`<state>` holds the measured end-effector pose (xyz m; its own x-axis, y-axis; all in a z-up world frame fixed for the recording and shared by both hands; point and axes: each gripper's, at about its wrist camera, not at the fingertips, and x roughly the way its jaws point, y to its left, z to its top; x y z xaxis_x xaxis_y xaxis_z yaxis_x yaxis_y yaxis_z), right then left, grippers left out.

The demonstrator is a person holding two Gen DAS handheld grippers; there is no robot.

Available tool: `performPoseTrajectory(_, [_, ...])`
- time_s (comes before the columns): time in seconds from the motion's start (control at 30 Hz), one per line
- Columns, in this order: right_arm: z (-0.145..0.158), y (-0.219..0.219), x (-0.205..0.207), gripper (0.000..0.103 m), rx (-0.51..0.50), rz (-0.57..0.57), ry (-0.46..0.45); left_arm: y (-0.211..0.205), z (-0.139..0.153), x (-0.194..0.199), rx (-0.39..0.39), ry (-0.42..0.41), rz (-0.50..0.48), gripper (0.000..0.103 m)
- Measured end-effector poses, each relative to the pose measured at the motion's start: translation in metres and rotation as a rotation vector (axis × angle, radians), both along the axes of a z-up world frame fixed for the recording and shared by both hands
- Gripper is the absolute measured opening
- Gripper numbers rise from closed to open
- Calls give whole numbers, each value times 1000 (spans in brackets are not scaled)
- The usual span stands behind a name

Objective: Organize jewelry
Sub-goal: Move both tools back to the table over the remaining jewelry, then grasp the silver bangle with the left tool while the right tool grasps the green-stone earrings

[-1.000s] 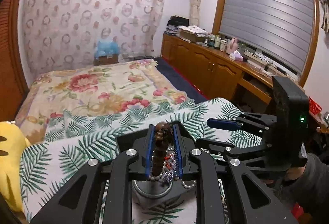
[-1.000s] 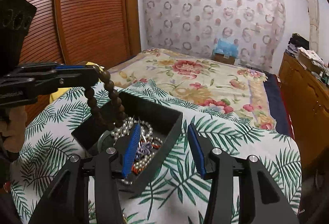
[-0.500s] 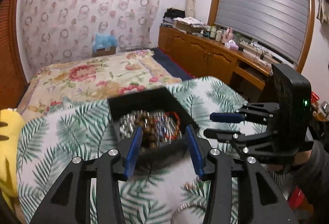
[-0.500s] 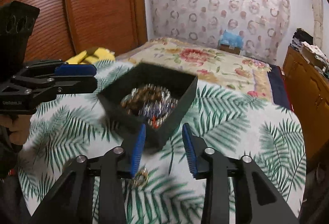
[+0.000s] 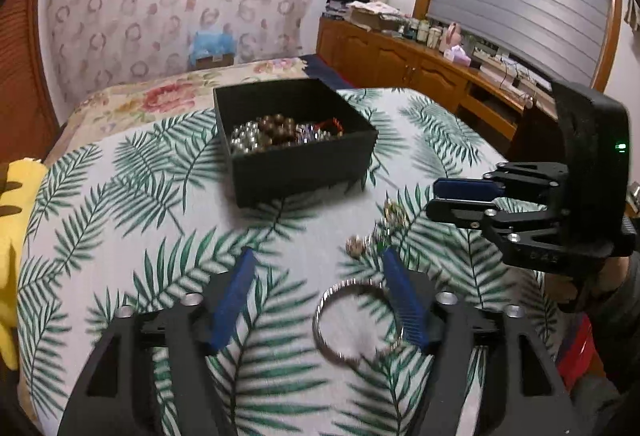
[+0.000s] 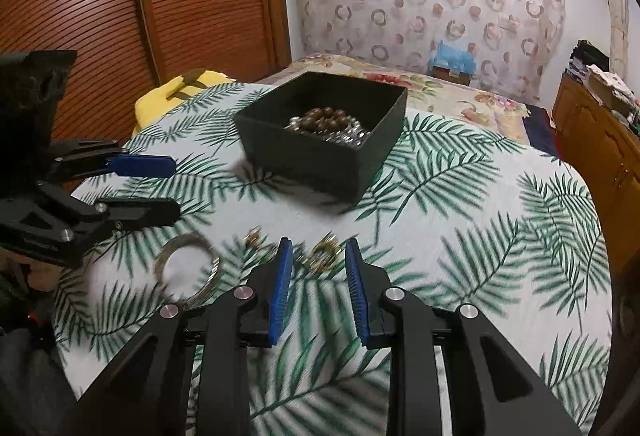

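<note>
The black box stands on the leaf-print cloth in the middle of the table, and it is open at the top. Inside it lie the brown beads on top of the pearls, with something red at the right side. In front of the box, well apart from it, a few pieces lie loose on the cloth. The silver bangle lies flat, nearest to the left gripper. This gripper has wide jaws that are opening, and nothing is pressed between them; the bangle lies below the gap, near the right finger, but if it touches the pad I cannot tell because of the blur. Past the bangle there is a small round piece and a gold piece, both blurred. In the right wrist view the right gripper has narrow jaws that are closing, and the gold ring lies on the cloth just past the tips, in line with the gap; the pads do not press on it. A smaller gold piece lies to the left of it, between the ring and the bangle. Both grippers point down at the cloth. A yellow toy lies at the far left edge of the table, and a bed with a flower cover is behind.
</note>
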<state>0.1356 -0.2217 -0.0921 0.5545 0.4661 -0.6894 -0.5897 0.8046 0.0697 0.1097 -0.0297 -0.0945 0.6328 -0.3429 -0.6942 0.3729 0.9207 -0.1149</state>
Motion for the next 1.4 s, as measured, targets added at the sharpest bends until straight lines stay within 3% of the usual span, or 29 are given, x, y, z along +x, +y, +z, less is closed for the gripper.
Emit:
performPoseTrajectory(0.17, [6, 0, -19, 30, -3, 17, -4, -8, -7, -11, 25, 35, -18, 69])
performPoseTrajectory(0.8, [-4, 9, -9, 29, -68, 25, 5, -22, -31, -11, 73, 110, -39, 70])
performPoseTrajectory(1.4, [-14, 49, 18, 29, -114, 140, 50, -25, -35, -21, 73, 71, -36, 69])
